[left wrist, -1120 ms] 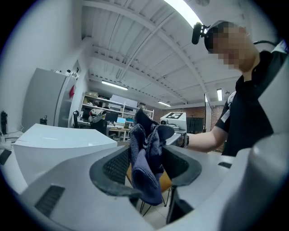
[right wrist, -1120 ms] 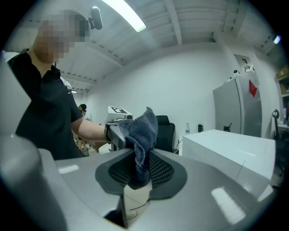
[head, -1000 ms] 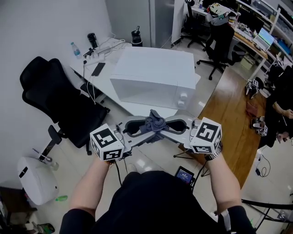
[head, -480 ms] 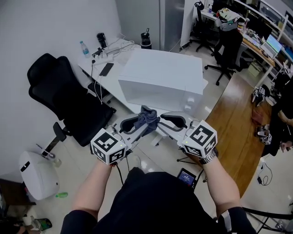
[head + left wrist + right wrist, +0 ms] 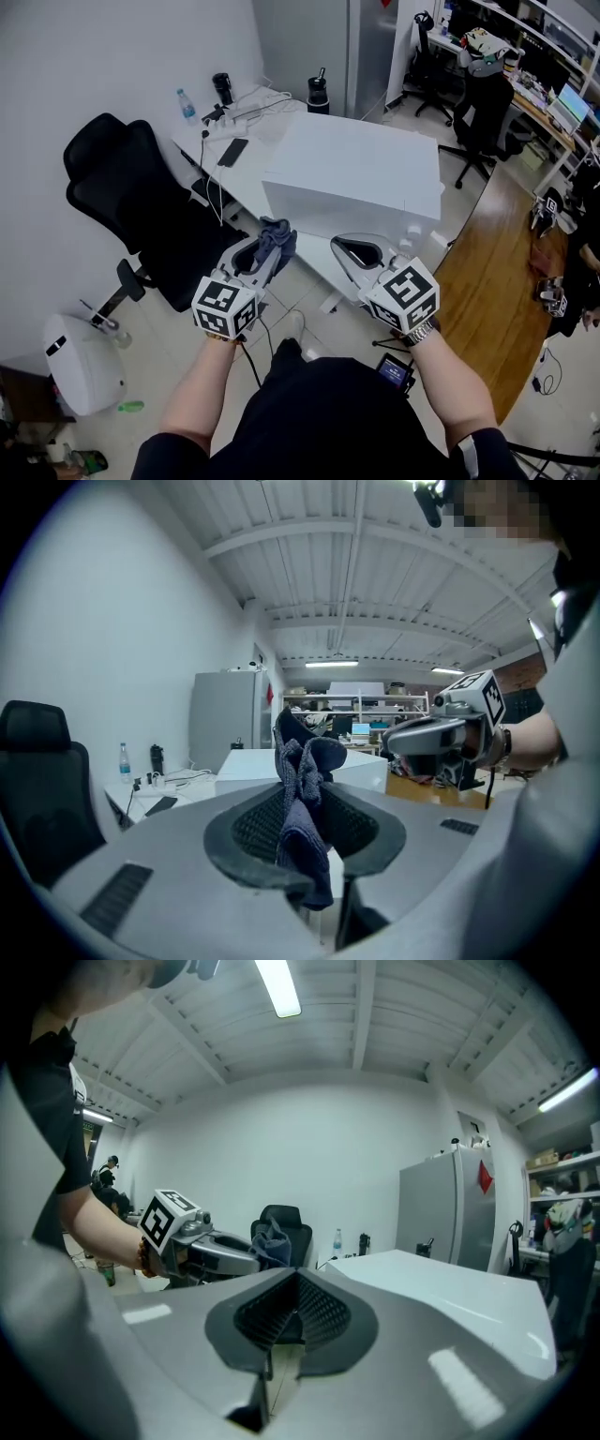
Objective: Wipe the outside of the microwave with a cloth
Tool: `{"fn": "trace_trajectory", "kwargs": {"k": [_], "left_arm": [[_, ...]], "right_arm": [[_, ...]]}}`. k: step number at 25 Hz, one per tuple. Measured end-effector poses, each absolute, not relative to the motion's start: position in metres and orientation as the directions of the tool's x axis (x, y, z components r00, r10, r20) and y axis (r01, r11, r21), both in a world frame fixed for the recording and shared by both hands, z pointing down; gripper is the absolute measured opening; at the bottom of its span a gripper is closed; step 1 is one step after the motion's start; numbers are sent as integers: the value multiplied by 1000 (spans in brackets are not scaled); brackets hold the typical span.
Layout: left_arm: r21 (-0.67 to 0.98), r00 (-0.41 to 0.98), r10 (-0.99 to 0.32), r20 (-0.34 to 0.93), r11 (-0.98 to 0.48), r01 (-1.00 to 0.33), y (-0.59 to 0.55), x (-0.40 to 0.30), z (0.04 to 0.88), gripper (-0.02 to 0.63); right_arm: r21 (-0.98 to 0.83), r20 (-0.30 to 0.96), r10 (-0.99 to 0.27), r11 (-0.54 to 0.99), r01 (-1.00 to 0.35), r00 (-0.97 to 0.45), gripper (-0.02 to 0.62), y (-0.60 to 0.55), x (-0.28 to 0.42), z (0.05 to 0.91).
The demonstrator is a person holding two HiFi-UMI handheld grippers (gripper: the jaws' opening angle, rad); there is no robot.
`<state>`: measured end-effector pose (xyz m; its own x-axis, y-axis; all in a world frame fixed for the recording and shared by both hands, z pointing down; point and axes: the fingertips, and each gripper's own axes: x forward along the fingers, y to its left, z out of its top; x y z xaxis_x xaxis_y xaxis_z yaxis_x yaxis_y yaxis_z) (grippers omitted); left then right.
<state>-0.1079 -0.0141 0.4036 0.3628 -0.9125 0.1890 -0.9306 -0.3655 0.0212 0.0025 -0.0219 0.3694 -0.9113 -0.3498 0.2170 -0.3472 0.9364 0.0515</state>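
The white microwave (image 5: pixel 361 178) stands on a white table (image 5: pixel 234 159) ahead of me. My left gripper (image 5: pixel 272 246) is shut on a bunched dark blue cloth (image 5: pixel 275 237), short of the microwave's near left corner. In the left gripper view the cloth (image 5: pixel 302 799) stands up between the pads and hangs below them, with the microwave (image 5: pixel 246 766) behind it. My right gripper (image 5: pixel 349 248) is shut and empty, just in front of the microwave's front face. In the right gripper view its jaws (image 5: pixel 295 1283) meet, and the microwave's top (image 5: pixel 450 1288) spreads to the right.
A black office chair (image 5: pixel 131 202) stands left of the table. A water bottle (image 5: pixel 187 105), a phone (image 5: pixel 232 152) and cables lie at the table's far left. A wooden desk (image 5: pixel 487 272) runs along the right. A white machine (image 5: pixel 82 366) sits on the floor at lower left.
Both grippers met at the cloth before. Now they have drawn apart: the left has swung left with the cloth in it, and the right has come away empty. Both are nearer the microwave.
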Motion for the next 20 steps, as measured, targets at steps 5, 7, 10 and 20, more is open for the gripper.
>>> {"fn": "trace_trajectory", "kwargs": {"k": [5,7,10,20], "left_arm": [[39,291,-931,222,-289,-956,-48,-154,430,114],[45,271,-934,232,-268,-962,-65,-172,439,114],[57,250,-936,246,-244,-968,-88,-197,453,114],[55,289,-909,302,-286,-957,-152,-235,493,112]], "right_arm": [[74,213,-406,914,-400,-889,2,-59,-17,365],[70,206,-438,899,-433,-875,2,-80,-24,362],[52,199,-470,881,-469,-860,2,-107,-35,362],[48,168,-570,820,-571,-804,2,-185,-64,351]]}}
